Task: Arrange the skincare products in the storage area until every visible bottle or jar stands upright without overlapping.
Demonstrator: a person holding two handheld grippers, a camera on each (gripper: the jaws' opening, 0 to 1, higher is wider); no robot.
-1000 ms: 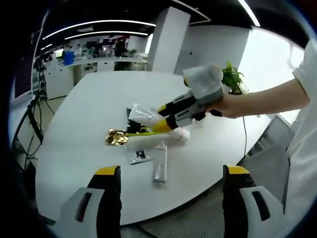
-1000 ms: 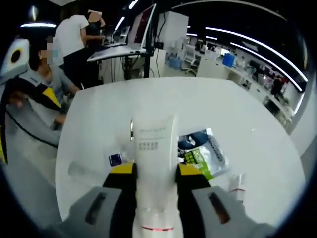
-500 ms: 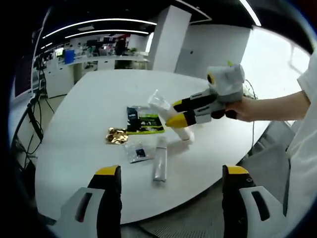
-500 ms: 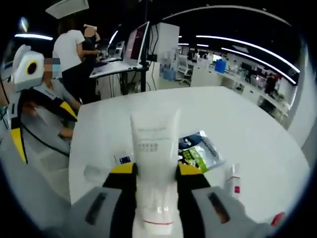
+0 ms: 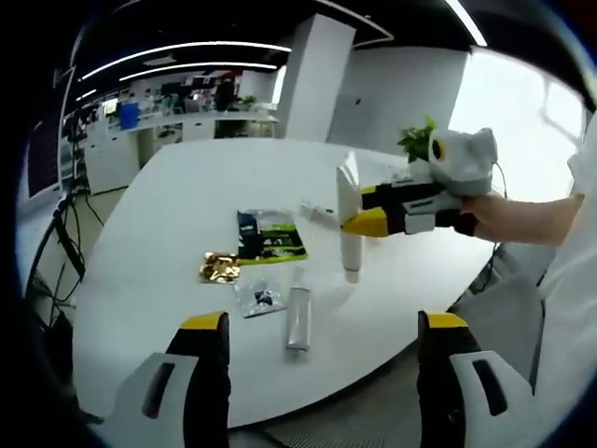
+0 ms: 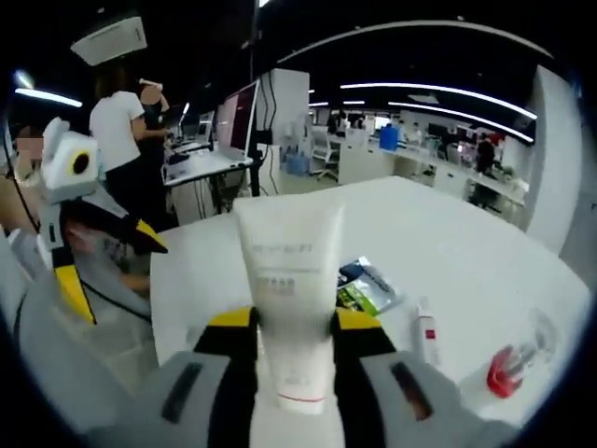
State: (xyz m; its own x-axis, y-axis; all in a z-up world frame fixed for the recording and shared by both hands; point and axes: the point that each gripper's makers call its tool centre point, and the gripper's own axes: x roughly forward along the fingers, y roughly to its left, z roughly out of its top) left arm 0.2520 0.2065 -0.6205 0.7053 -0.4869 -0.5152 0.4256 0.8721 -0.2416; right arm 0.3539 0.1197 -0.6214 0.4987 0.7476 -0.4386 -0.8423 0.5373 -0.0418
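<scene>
The right hand-held gripper (image 6: pixel 291 329) is clamped on a white squeeze tube (image 6: pixel 289 299), holding it upright with its cap touching the round white table (image 5: pixel 168 215). The left hand-held gripper (image 5: pixel 312 322) hangs released at the table's near edge. A green sachet (image 5: pixel 270 235), gold foil packet (image 5: pixel 219 267) and grey tube (image 5: pixel 298 318) lie flat nearby

open-plan office: desks (image 6: pixel 201 161), monitor (image 6: pixel 239 110), strip ceiling lights (image 6: pixel 424 89)
</scene>
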